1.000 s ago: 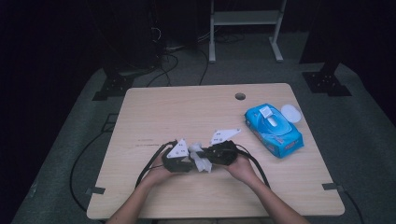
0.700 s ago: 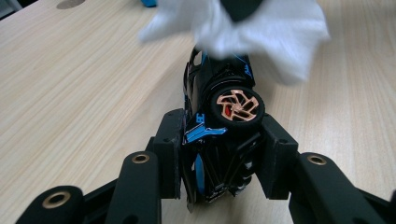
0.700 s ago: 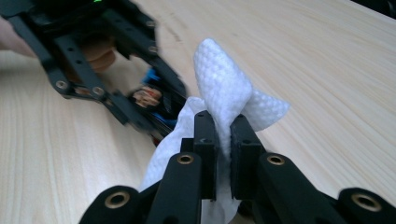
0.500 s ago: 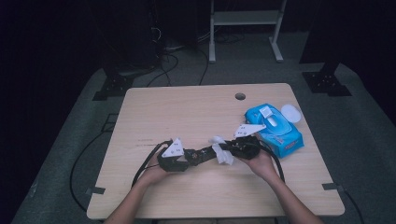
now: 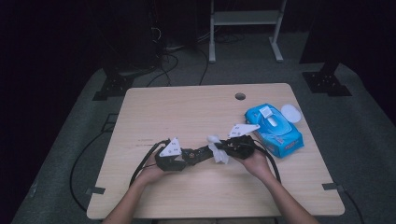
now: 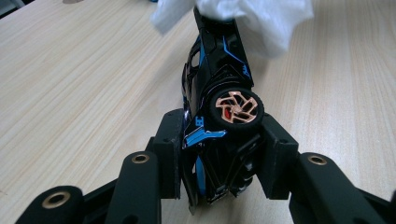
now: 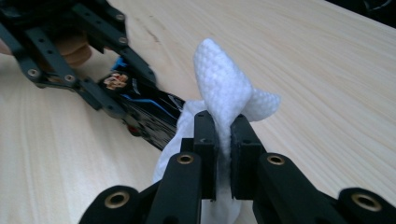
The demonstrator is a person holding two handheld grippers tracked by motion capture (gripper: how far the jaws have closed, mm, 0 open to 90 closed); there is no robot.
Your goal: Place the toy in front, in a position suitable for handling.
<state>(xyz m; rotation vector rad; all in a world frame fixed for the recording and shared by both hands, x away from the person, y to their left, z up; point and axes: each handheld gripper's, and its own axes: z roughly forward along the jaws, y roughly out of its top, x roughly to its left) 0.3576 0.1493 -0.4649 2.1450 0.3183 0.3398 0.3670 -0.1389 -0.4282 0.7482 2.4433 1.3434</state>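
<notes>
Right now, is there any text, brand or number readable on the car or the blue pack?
None can be read.
Car: blue markings near the wheel, too blurred to read.
Wipe pack: label print too small to read.

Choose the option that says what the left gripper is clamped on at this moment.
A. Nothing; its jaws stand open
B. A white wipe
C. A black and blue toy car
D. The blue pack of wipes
C: in the left gripper view the left gripper has its jaws shut on the black and blue toy car, beside its copper-spoked wheel, while the white wipe sits in the right gripper.
</notes>
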